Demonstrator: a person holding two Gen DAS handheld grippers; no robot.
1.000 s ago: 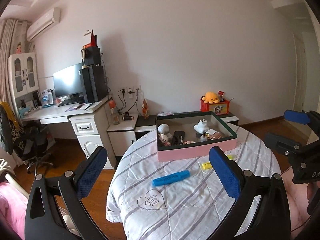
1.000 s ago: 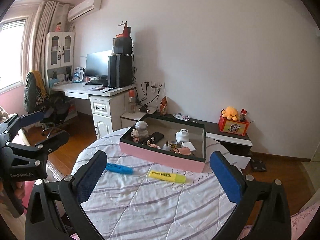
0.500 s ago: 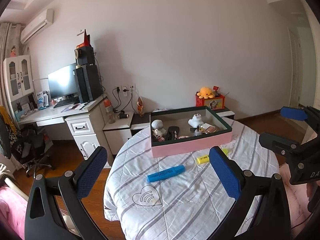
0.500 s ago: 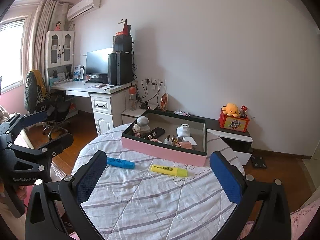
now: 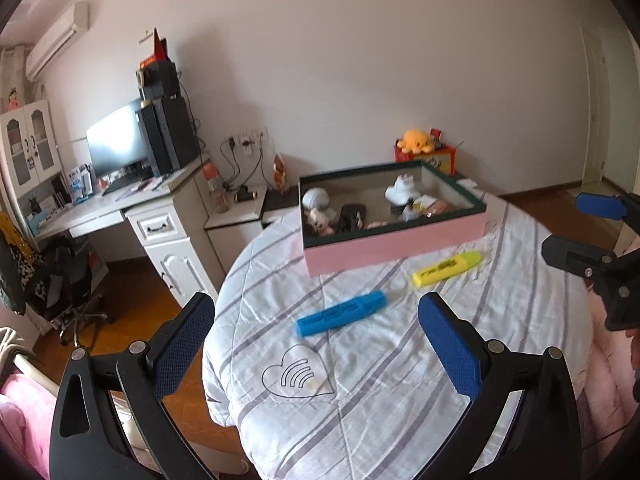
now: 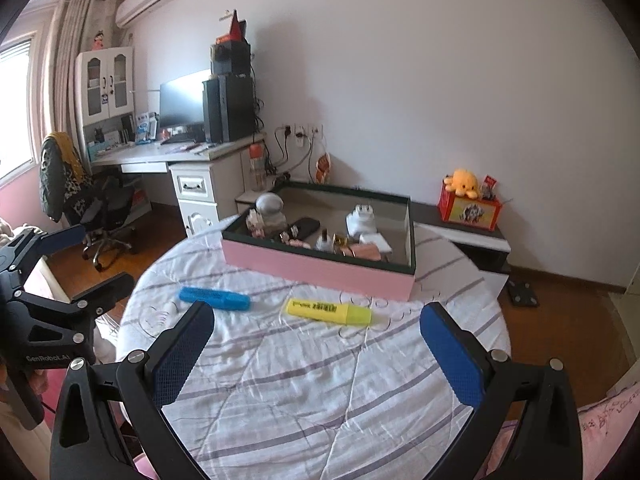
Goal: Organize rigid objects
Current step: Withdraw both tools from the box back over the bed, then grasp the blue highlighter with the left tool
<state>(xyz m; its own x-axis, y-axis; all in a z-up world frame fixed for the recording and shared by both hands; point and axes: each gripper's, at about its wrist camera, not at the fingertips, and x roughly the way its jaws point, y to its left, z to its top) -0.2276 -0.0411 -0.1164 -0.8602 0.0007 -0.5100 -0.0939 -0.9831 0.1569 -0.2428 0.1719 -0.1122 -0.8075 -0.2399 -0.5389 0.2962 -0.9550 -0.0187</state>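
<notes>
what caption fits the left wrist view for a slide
Open left gripper above a blue highlighter pen, yellow highlighter pen beside it, pink storage box behind.

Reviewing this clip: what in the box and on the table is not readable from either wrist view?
- Small items in the pink box: too small and blurred to identify, both views; the near wall hides its floor.
- Print on the yellow highlighter and blue highlighter: too small to read.
- Table near edge: hidden by each tool's fingers.

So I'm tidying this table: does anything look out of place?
Two things do: the blue highlighter and the yellow highlighter lie loose on the striped cloth, in front of the pink box where the other small items are gathered. Nothing looks spilled or damaged.
</notes>
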